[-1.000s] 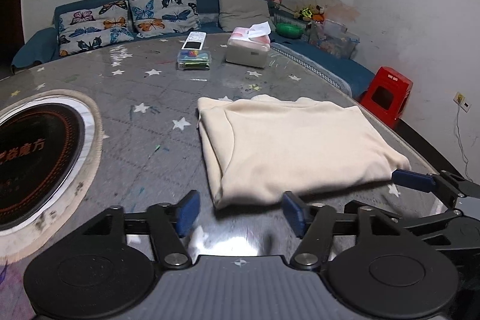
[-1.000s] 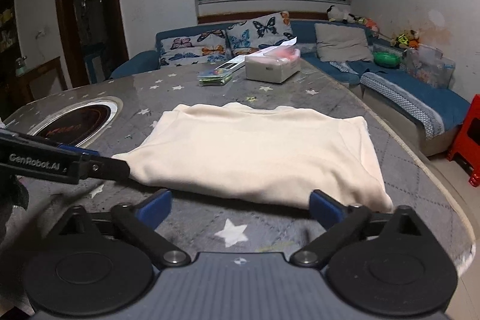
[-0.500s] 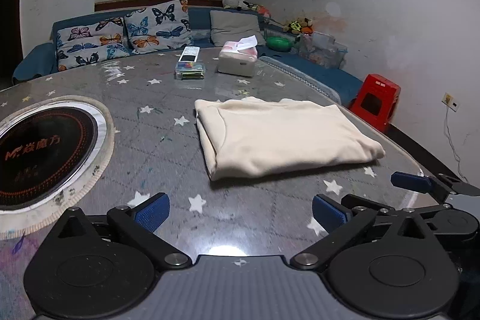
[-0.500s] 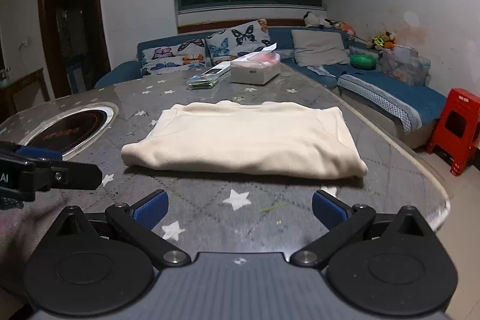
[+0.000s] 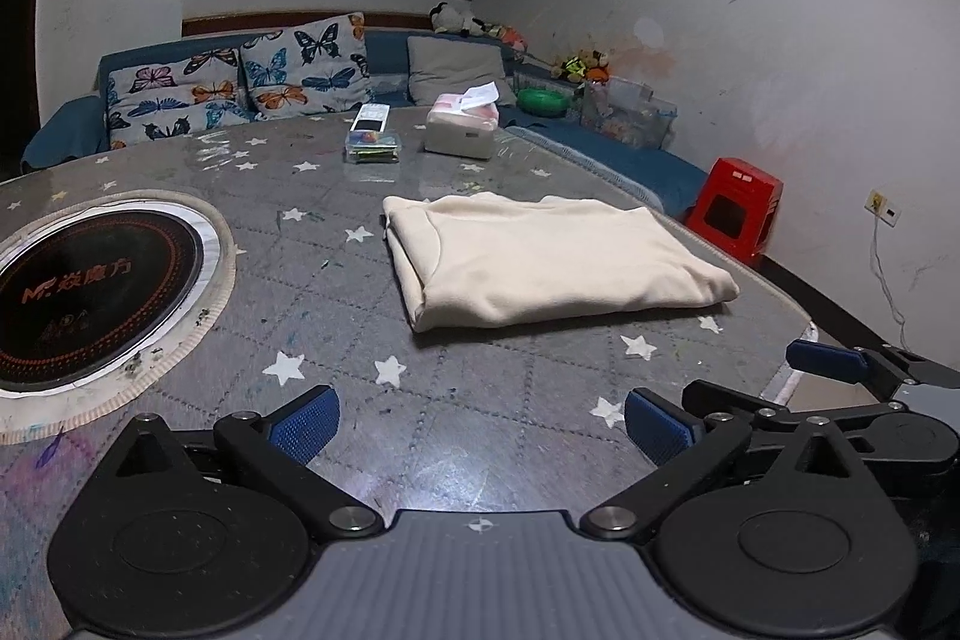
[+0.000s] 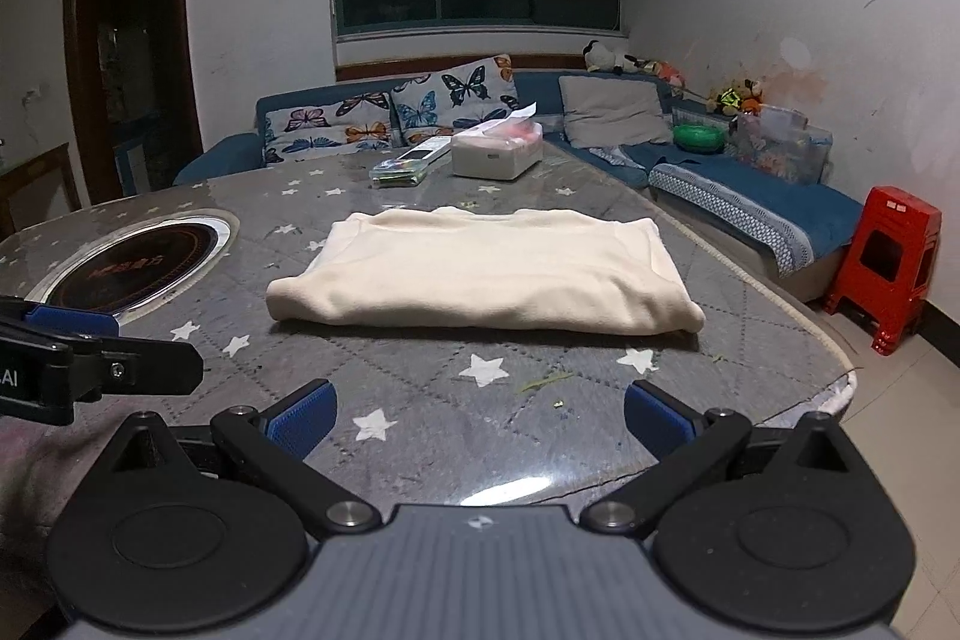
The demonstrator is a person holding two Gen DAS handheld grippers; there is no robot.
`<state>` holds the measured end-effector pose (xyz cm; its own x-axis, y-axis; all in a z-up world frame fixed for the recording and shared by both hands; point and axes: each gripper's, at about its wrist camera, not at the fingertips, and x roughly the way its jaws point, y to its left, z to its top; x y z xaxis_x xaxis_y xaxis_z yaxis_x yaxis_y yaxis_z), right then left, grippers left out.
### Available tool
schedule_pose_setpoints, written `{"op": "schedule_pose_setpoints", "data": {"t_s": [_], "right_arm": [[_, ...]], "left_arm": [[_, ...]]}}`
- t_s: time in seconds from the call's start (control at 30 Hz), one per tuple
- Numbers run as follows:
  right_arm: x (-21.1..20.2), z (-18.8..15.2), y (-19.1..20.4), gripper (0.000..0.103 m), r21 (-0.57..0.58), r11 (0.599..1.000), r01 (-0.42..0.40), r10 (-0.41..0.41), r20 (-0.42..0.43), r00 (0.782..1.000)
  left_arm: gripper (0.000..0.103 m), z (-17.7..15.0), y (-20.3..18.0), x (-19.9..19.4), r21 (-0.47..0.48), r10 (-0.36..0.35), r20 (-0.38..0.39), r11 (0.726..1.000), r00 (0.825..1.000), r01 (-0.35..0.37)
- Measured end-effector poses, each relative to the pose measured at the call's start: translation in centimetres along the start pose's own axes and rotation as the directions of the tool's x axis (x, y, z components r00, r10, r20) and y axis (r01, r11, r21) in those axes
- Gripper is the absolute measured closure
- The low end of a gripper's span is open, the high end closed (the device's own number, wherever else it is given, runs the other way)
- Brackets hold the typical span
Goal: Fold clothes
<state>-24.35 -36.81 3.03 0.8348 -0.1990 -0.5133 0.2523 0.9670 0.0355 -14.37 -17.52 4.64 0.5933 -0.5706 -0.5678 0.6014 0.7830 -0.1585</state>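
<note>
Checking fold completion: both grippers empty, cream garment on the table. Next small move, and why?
Probably keep both off: the cream garment lies as a neat folded rectangle, and the left gripper and right gripper are open and clear of it.

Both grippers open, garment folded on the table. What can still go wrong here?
1. The folded cream garment has its right end near the table's rounded edge; a push that way might slide it off.
2. The near fold looks bulky and loose, so a snagging pad from the left gripper or right gripper could pull it open.
3. In the left wrist view the two grippers sit close together; they could collide when reaching in.
</note>
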Motion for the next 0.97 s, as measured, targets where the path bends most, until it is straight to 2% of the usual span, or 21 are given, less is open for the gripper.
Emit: {"op": "schedule_pose_setpoints", "data": {"t_s": [0.7, 0.97], "right_arm": [[0.0, 1.5, 5.5, 0.0, -0.122, 0.991, 0.047, -0.052, -0.04, 0.998], [0.7, 2.3, 6.5, 0.0, -0.123, 0.99, 0.07, -0.076, -0.05, 0.996]], "left_arm": [[0.0, -0.6, 4.5, -1.9, -0.091, -0.035, 0.061, 0.995, 0.998, 0.041], [0.0, -0.5, 5.6, -1.3, -0.111, -0.052, 0.027, 0.992, 0.998, 0.054]]}}
